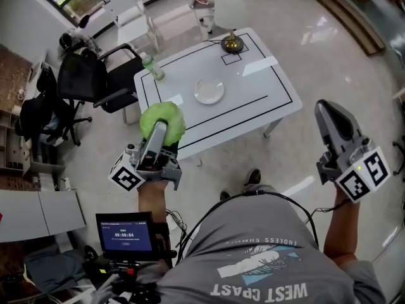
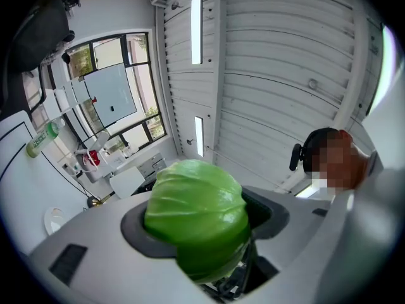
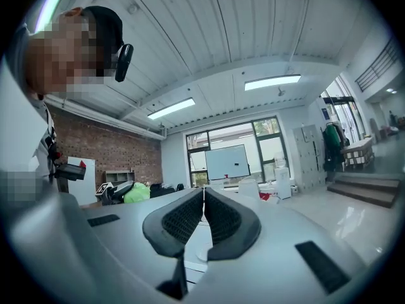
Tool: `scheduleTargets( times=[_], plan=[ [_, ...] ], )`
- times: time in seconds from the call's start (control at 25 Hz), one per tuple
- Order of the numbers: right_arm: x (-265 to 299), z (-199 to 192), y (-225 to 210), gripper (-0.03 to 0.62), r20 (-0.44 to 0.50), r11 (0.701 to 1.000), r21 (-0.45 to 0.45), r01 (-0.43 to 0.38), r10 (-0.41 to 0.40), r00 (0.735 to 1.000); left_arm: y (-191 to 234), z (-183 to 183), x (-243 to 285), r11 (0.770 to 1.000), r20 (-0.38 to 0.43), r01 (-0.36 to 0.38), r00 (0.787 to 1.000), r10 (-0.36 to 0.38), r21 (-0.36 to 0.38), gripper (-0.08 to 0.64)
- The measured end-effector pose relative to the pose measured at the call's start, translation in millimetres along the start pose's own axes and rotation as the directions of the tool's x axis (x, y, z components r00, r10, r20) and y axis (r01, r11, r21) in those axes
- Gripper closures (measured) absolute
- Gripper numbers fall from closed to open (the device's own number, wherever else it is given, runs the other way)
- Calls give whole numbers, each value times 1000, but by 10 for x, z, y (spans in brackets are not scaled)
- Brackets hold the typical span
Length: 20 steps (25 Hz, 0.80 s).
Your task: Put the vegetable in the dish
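Note:
A round green cabbage [image 1: 162,123] is clamped in my left gripper [image 1: 159,126], which hangs just off the near left edge of the white table [image 1: 253,100]. In the left gripper view the cabbage [image 2: 197,215] fills the space between the jaws and hides the pads. A small white dish [image 1: 209,91] sits near the middle of the table, and it shows again as the dish [image 2: 53,220] at the lower left. My right gripper [image 1: 334,120] is off the table's right corner, its jaws shut together with nothing between them [image 3: 203,215].
A lamp with a brass base [image 1: 231,42] and a clear bottle with a green cap [image 1: 152,66] stand at the back of the table. Black office chairs [image 1: 88,81] are to the left. My shoes [image 1: 253,177] are on the glossy floor near the table's front edge.

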State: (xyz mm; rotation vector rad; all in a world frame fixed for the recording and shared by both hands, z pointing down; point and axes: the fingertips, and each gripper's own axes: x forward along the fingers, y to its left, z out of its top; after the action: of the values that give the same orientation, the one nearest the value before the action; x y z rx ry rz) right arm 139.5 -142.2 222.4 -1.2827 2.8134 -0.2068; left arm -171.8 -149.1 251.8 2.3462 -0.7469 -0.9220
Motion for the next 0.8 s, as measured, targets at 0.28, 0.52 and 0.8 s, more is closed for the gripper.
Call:
scheduleTargets(
  times=[0.28,0.52,0.8],
  plan=[
    [362,92,-379,583,-18,996,10,-83,83,996,274,-53,236,996,44,-86,995,87,-30,267],
    [727,-154,-887,583,-36,991,40,-130,131,991,794,-364,439,986,58,-154,986,157,-61,267],
    [996,-160,-1085,583,-41,994,41,-103,104,994,1142,-284,655,984,23,-164,986,166,-73,267]
  ],
)
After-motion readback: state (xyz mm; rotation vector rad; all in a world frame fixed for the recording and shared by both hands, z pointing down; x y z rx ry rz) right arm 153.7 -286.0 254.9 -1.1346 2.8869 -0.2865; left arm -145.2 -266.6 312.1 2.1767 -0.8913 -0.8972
